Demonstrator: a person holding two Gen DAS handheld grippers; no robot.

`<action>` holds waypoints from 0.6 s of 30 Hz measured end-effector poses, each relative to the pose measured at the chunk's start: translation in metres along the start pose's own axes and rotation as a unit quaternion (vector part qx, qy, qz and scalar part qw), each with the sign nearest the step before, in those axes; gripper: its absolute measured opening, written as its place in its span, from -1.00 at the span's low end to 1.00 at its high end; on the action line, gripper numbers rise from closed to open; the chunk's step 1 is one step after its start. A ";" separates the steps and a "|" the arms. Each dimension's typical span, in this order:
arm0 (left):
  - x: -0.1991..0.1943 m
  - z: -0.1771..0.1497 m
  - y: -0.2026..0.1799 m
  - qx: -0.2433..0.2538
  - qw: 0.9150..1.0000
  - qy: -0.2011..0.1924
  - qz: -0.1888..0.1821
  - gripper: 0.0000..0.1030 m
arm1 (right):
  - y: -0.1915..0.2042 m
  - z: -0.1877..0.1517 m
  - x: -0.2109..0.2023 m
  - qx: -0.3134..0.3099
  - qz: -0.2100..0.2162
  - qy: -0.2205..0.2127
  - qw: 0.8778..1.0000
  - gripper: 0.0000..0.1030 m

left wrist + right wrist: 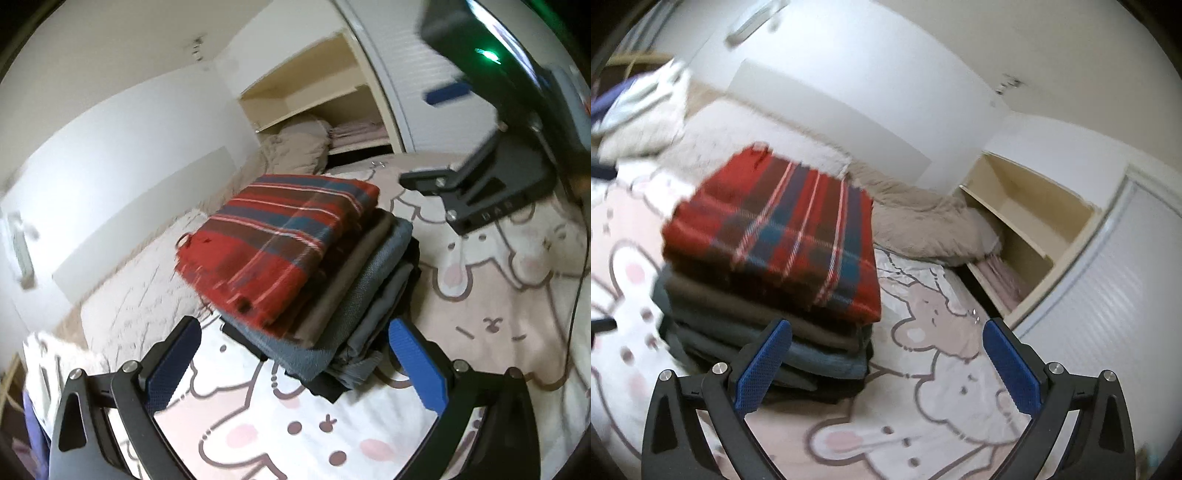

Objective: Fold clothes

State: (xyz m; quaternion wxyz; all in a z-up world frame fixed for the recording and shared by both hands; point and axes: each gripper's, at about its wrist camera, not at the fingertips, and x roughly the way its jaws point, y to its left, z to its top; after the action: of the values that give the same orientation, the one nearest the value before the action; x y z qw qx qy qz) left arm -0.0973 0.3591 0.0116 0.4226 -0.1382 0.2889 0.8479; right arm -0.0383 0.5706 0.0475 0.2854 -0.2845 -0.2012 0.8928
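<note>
1. Stack of folded clothes (317, 295) resting on the bunny-print bedsheet (498, 295), toward the middle of the bed.
2. Topped by a red plaid garment (280, 243), folded flat; beneath it a brown layer, then grey-blue and dark layers, edges roughly aligned.
3. Left gripper (295, 354) hovering just in front of the stack's near corner, jaws spread wide, blue pads either side, holding nothing.
4. Right gripper (443, 199) seen from the left wrist view beyond and to the right of the stack, above the sheet, apart from the clothes.
5. From its own camera, right gripper (886, 354) with jaws released and empty; left blue pad overlapping the stack's lower layers in view, contact not discernible.
6. Same red plaid garment (775, 236) on top of the stack (764, 314) in the right wrist view.
7. Beige pillow (923, 229) lying past the stack, next to an open cream shelf unit (1027, 206) with folded pink fabric on a lower shelf.
8. White cupboard door (122, 177) along the far side of the bed.
</note>
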 end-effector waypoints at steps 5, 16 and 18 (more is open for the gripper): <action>-0.030 -0.009 0.013 -0.030 1.000 -0.006 0.004 0.99 | 0.019 0.002 0.012 0.093 0.029 0.020 0.995 1.00; -0.096 -0.040 0.029 -0.099 0.994 -0.006 0.034 0.99 | 0.065 -0.010 -0.080 0.136 0.055 0.046 0.988 1.00; -0.106 -0.048 0.036 -0.121 0.992 -0.004 0.039 0.99 | 0.068 -0.010 -0.094 0.137 0.054 0.042 0.988 1.00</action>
State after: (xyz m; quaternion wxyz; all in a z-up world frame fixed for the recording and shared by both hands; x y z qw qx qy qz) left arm -0.0622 0.2452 0.0381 0.3708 -0.1738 0.1882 0.8927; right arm 0.0044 0.4623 0.0411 0.2813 -0.2899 -0.0489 0.9135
